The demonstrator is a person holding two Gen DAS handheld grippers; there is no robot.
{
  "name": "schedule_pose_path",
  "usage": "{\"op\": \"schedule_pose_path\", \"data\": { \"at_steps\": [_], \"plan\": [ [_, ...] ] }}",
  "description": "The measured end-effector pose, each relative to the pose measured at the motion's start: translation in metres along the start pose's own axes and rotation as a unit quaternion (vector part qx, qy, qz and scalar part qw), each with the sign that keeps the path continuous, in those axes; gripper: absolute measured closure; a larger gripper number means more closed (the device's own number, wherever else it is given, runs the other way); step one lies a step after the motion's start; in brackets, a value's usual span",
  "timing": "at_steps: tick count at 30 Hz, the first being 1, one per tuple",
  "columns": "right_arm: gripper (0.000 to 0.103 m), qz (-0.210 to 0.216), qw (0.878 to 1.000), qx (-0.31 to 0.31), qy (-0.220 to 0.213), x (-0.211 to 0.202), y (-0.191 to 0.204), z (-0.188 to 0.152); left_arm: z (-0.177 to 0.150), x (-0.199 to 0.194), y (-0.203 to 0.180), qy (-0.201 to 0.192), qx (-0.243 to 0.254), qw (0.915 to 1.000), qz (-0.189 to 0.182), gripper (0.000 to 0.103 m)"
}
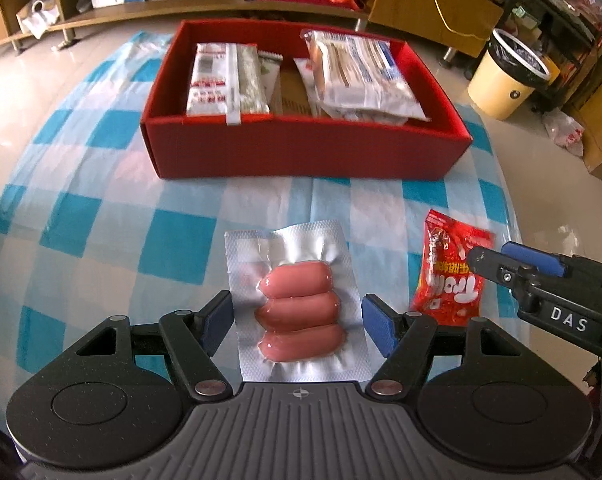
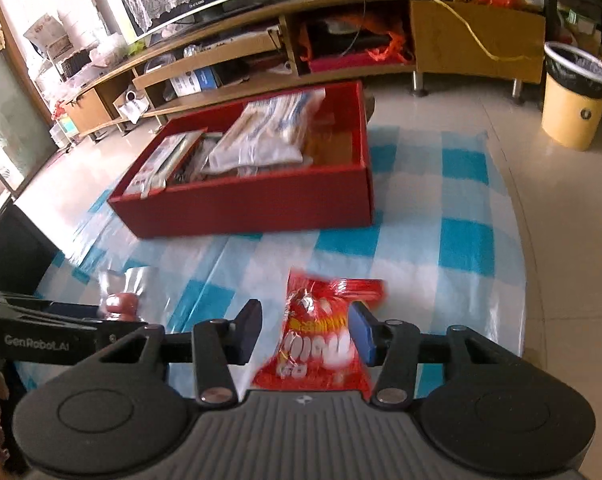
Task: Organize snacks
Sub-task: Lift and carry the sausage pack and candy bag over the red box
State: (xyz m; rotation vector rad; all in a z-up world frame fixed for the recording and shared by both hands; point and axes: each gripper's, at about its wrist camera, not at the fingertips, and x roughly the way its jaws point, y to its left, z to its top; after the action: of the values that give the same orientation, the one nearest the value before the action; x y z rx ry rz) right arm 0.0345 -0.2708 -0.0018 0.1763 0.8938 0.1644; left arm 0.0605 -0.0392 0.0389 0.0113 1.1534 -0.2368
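Observation:
A vacuum pack of three pink sausages lies on the checked tablecloth between the open fingers of my left gripper; the pads stand beside its edges. A red candy bag lies to its right. My right gripper is open around that red candy bag; the right pad touches it, the left pad is apart. My right gripper also shows in the left wrist view. A red box holding several white snack packs stands behind, also in the right wrist view.
The table is round, its edge curving close on the right. A yellow bin stands on the floor beyond. Low wooden shelving runs along the back. A dark object sits left of the table.

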Motion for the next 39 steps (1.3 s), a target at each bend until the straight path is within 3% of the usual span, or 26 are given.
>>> {"op": "schedule_pose_path", "data": {
  "at_steps": [4,10,11,16,20,39],
  "plan": [
    [0.057,0.005,0.999,0.015,0.028,0.010,-0.006,-0.002,0.002,0.001,0.005,0.001,-0.009,1.0000,-0.002,0.027],
    [0.041,-0.003,0.996,0.062,0.058,0.034,-0.013,0.001,0.001,0.006,0.003,0.013,-0.011,0.9997,-0.015,0.027],
    [0.035,-0.006,0.996,0.062,0.060,0.038,-0.011,0.003,0.000,0.006,0.003,0.013,-0.008,0.9998,-0.016,0.027],
    [0.029,-0.032,0.995,0.029,0.088,0.065,0.000,-0.002,-0.002,0.007,0.006,0.017,-0.013,0.9997,-0.015,0.027],
    [0.050,-0.039,0.996,0.010,0.082,0.059,-0.003,-0.006,-0.001,0.005,0.009,0.015,-0.017,0.9996,-0.019,0.027],
    [0.053,0.035,0.998,0.058,0.000,0.006,-0.010,0.014,0.009,-0.009,-0.004,-0.022,0.008,0.9996,-0.013,0.027]
  ]
}}
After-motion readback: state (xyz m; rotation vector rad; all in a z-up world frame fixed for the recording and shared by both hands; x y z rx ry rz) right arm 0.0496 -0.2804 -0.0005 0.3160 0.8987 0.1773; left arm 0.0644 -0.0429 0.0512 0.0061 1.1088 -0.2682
